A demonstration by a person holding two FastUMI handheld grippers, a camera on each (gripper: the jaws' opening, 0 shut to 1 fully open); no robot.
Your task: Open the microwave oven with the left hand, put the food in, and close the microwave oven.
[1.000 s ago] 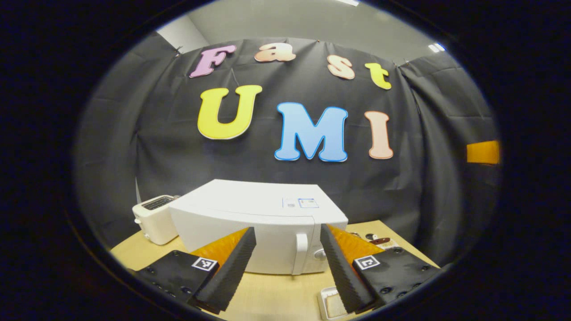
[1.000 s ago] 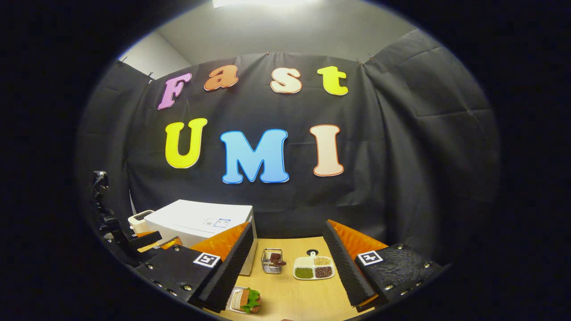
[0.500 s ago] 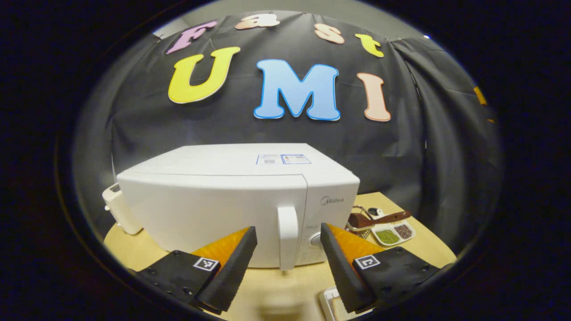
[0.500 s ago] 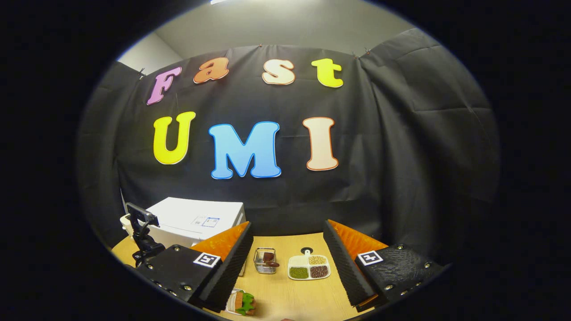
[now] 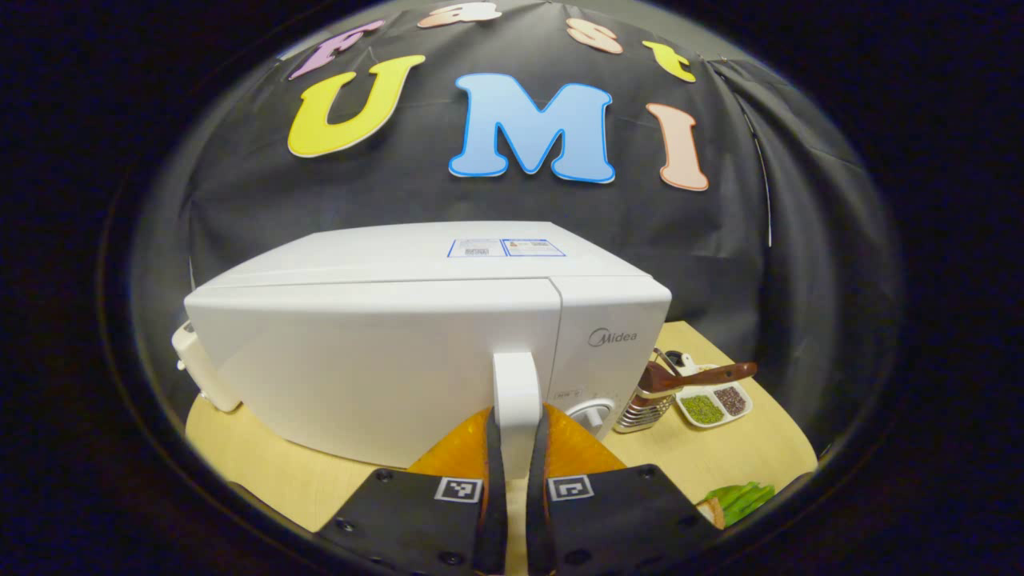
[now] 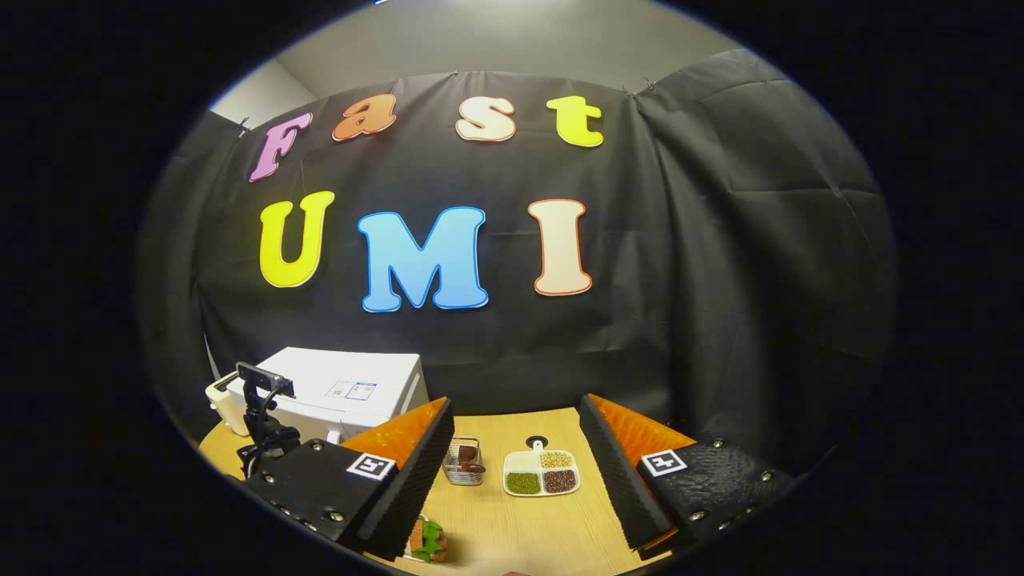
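Left gripper (image 5: 512,436) has its jaws nearly closed, pinching the lower part of the upright white door handle (image 5: 516,392) of the white boxy microwave oven (image 5: 384,352); door not yet open. Handle's long axis vertical, straight ahead. Right gripper (image 6: 516,472) wide open, empty, near the sandwich food (image 6: 428,540).

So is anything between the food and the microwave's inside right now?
Yes, the door is shut. The left tongs are closed on its handle. The food sits on the table by the open right tongs.
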